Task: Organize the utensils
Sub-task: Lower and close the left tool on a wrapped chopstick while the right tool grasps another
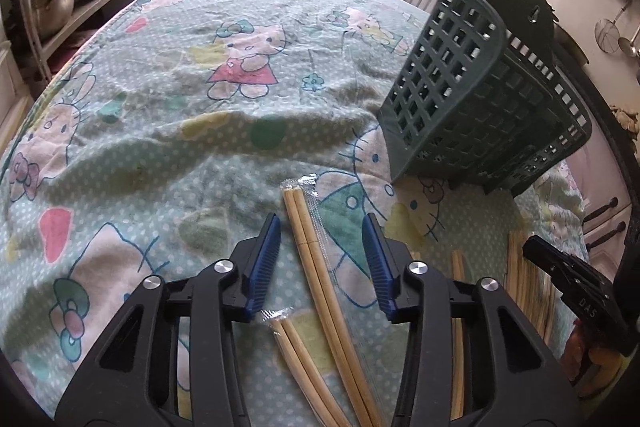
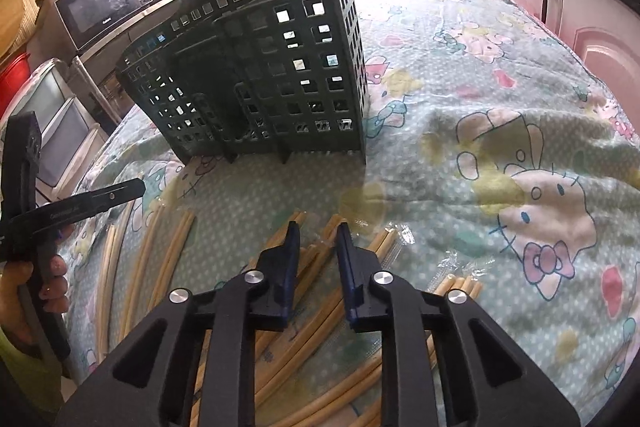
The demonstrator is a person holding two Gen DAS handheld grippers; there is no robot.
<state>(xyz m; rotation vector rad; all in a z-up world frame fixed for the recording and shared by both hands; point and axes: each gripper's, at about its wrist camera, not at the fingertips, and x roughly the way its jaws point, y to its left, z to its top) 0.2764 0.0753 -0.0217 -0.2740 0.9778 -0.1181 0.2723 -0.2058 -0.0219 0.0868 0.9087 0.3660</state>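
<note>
1. Wrapped chopstick pair [image 1: 316,259] lies on the cartoon-print cloth [image 1: 160,99] between my left gripper [image 1: 324,251] fingers: wide open, empty.
2. My right gripper [image 2: 318,251], part-open and empty, hovers over the chopstick pile [image 2: 316,311].
3. I risk pinching only slippery wrapper, or snagging the cloth.
4. Green slotted holder [image 2: 256,75] could tip when nudged.

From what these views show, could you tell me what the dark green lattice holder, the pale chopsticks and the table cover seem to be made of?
Dark green lattice holder: looks like moulded plastic, matte, with a regular square grid and a keyhole hanging slot.
Pale chopsticks: probably bamboo or light wood, unvarnished tan, in clear crinkly film sleeves.
Table cover: soft printed fabric, creased, with cartoon cats on dotted green.
</note>
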